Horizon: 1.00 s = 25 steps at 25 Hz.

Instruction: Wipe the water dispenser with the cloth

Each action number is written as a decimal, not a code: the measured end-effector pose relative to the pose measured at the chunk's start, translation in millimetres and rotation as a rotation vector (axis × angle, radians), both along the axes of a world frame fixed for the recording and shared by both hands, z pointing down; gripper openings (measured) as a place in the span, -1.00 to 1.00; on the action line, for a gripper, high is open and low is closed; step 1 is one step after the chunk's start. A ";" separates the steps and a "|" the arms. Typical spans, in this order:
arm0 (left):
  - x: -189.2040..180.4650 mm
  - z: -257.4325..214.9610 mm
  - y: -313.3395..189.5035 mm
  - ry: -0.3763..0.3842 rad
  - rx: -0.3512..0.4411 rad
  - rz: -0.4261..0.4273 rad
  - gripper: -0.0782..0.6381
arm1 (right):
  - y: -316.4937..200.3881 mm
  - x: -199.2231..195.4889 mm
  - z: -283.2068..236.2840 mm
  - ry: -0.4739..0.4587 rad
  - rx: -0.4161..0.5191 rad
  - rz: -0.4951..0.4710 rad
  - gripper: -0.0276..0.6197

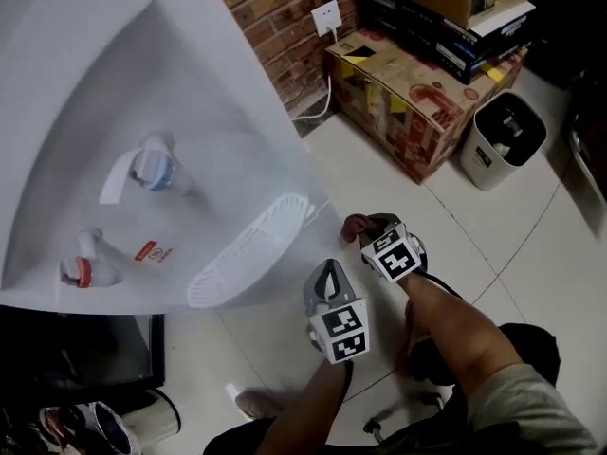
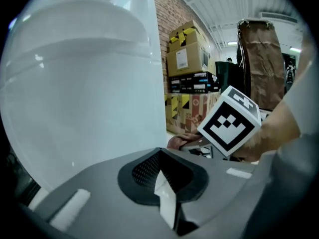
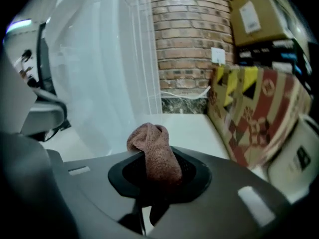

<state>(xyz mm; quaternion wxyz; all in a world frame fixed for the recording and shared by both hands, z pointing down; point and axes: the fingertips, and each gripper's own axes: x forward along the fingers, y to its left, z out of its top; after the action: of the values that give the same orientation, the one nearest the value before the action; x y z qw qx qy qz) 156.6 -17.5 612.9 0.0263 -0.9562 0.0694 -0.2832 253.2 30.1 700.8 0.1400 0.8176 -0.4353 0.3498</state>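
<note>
Left gripper (image 1: 328, 275): we find it closed, empty; right gripper (image 1: 367, 229) pinches the cloth (image 3: 154, 153), dispenser (image 1: 190, 83) just to its left

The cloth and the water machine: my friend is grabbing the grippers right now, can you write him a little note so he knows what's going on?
Left gripper: jaws together, holding nothing, low beside the right one.
Right gripper: shut on the brown cloth, which bunches up out of the jaws.
Water dispenser: straight ahead, white, with its drip tray on the front. The cloth is close to its side and does not seem to be touching it.
Done: cloth picked up. No wiped marks show.
Left: press the cloth on the dispenser and wipe it.
</note>
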 end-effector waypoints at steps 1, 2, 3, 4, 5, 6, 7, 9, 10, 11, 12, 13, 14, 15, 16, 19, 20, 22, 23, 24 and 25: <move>3.7 -21.2 -0.9 0.029 0.001 0.000 -0.78 | -1.1 4.3 -22.8 0.034 -0.015 -0.071 -0.63; 9.1 -44.8 -0.8 0.067 0.003 0.003 -0.78 | -2.2 11.1 -49.4 0.068 -0.024 -0.135 -0.63; 15.7 -70.0 0.3 0.109 0.011 0.012 -0.78 | -2.9 18.6 -78.9 0.097 -0.028 -0.190 -0.63; 21.1 -95.7 2.4 0.148 0.024 0.027 -0.78 | -3.0 23.6 -109.1 0.117 -0.022 -0.234 -0.63; 22.8 -120.4 5.6 0.179 0.040 0.049 -0.78 | -1.6 24.6 -137.7 0.122 -0.003 -0.258 -0.63; 20.7 -143.7 9.9 0.201 0.054 0.074 -0.78 | 1.5 22.8 -163.6 0.113 0.032 -0.255 -0.63; 17.0 -165.7 14.6 0.221 0.066 0.100 -0.78 | 5.5 20.6 -188.2 0.098 0.087 -0.232 -0.63; 7.6 -202.7 23.8 0.250 0.086 0.155 -0.78 | 13.1 16.8 -234.4 0.080 0.233 -0.166 -0.63; -0.6 -215.0 26.8 0.251 0.100 0.185 -0.78 | 15.9 10.4 -251.4 0.076 0.299 -0.140 -0.64; -11.5 -223.5 27.4 0.249 0.119 0.209 -0.78 | 17.2 0.0 -262.7 0.076 0.344 -0.128 -0.64; -22.6 -229.8 24.6 0.254 0.139 0.217 -0.78 | 16.6 -11.5 -270.3 0.084 0.368 -0.131 -0.64; -31.1 -235.7 18.7 0.268 0.153 0.207 -0.78 | 14.4 -21.2 -277.5 0.098 0.381 -0.145 -0.64; -36.3 -241.5 11.2 0.288 0.154 0.184 -0.78 | 11.4 -28.6 -286.3 0.114 0.389 -0.162 -0.64; -39.4 -247.1 4.0 0.308 0.138 0.157 -0.78 | 8.4 -34.7 -296.6 0.127 0.398 -0.175 -0.64; -41.7 -252.7 -1.6 0.325 0.111 0.137 -0.78 | 6.0 -40.5 -308.4 0.141 0.409 -0.182 -0.64; -46.9 -276.4 -8.3 0.379 0.025 0.111 -0.78 | 2.2 -56.1 -353.1 0.208 0.469 -0.171 -0.64; -50.2 -284.4 -8.2 0.393 0.006 0.110 -0.78 | 3.9 -62.1 -365.1 0.226 0.501 -0.154 -0.64; -60.4 -292.4 -6.0 0.399 -0.024 0.122 -0.78 | 11.9 -76.4 -370.5 0.223 0.556 -0.098 -0.64; -63.3 -293.8 -5.5 0.399 -0.034 0.129 -0.78 | 14.6 -81.4 -367.6 0.208 0.568 -0.079 -0.64; -62.2 -295.3 -6.1 0.402 -0.041 0.131 -0.78 | 14.3 -83.2 -366.8 0.201 0.567 -0.084 -0.64; -57.6 -297.0 -7.1 0.410 -0.045 0.128 -0.78 | 11.8 -82.4 -370.1 0.210 0.557 -0.113 -0.64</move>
<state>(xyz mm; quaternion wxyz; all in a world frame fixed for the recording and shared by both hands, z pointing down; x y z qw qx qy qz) 99.0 -24.5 315.8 0.0080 -0.9966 0.0060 -0.0821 170.8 41.9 330.7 -0.0259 0.8308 -0.5423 0.1221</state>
